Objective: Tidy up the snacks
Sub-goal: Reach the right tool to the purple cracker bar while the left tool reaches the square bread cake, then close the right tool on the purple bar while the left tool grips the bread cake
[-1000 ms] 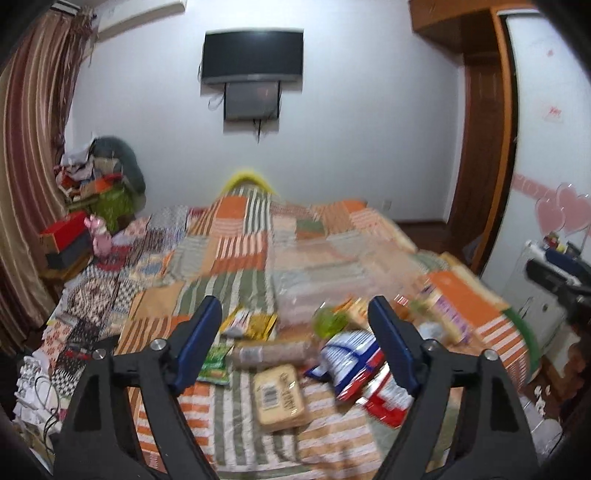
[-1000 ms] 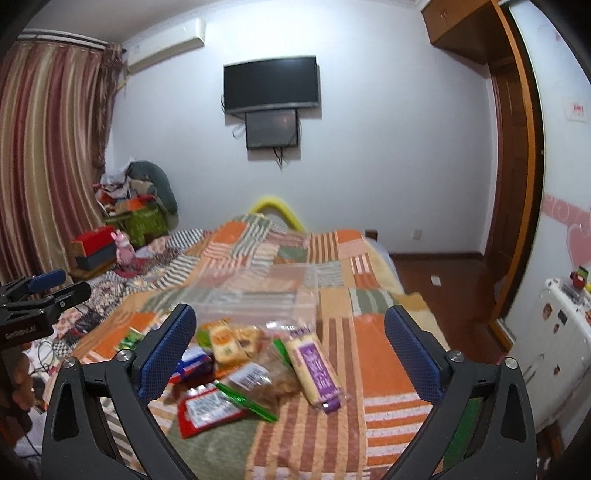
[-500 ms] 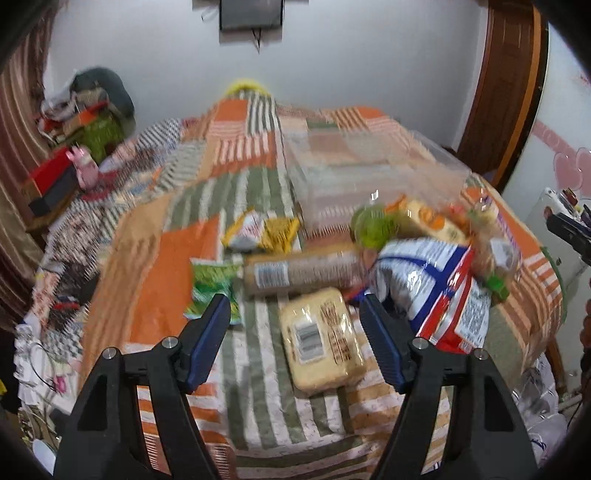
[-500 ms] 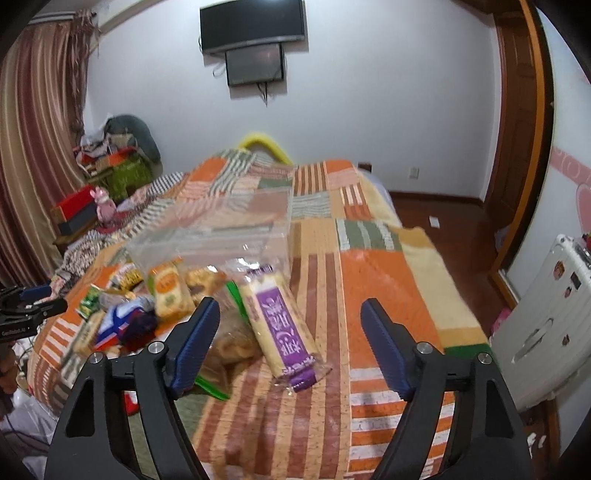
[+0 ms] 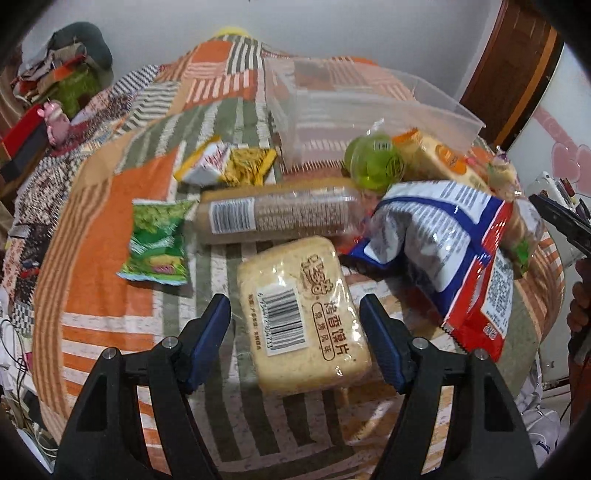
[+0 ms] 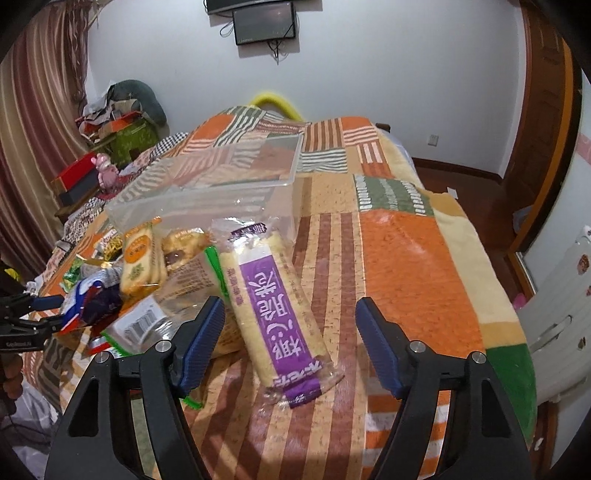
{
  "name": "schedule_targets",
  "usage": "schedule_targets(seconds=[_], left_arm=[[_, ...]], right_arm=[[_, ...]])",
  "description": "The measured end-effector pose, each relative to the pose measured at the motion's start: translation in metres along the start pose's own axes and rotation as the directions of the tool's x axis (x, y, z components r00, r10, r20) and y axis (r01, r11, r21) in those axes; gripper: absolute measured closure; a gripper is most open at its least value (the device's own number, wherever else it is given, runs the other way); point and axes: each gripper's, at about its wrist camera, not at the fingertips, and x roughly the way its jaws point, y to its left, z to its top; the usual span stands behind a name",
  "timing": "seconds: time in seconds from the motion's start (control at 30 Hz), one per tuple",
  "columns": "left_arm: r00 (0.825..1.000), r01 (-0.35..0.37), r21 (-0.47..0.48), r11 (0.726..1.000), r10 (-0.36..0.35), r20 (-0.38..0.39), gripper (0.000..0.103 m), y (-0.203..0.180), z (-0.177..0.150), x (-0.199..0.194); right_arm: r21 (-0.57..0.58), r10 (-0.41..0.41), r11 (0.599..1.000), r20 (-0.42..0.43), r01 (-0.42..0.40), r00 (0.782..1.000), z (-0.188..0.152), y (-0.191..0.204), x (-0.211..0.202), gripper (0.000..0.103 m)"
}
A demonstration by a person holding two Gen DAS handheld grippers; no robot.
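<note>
Clear bin (image 5: 369, 110) half-hidden behind snacks (image 5: 436, 229).

Chinese "烤香馍片" on the beige snack pack (image 5: 303, 314), beside a barcode.

We see a bedroom with plain white walls (image 6: 388, 74) and a dark screen (image 6: 264, 22) mounted high on the far one. A bed under a patchwork blanket (image 6: 399, 258) of orange, green and striped squares fills the middle. Striped curtains (image 6: 40, 122) hang at the left above a heap of clutter (image 6: 122, 110). At the right stand a brown wooden door frame (image 6: 546, 122) and reddish wood floor (image 6: 469, 184).
</note>
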Motion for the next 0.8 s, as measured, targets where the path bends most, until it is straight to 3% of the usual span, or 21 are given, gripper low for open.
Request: schedule_targets(seconds=[0.23,0.43,0.57,0.8], left_arm=[[0.999,0.035,-0.02,0.999,-0.035,-0.005,0.038,0.002,0.0,0.011],[1.0,0.03,-0.03,0.999,-0.03,0.002,0.047,0.004,0.003,0.015],[1.0,0.011,-0.026,1.0,-0.01,0.008,0.048,0.004,0.005,0.015],[0.999,-0.017,-0.015,1.0,0.017,0.039,0.048,0.0,0.003,0.002]], right_arm=[[0.011,0.039,0.999,-0.056,-0.039,0.998,0.003,-0.002,0.018,0.035],[0.021,0.057,0.998,-0.088,-0.055,0.994,0.0,0.001,0.028,0.054],[0.026,0.054,0.998,-0.089,-0.051,0.995,-0.002,-0.002,0.028,0.061],[0.03,0.041,0.999,-0.061,-0.039,0.997,0.0,-0.004,0.016,0.061]])
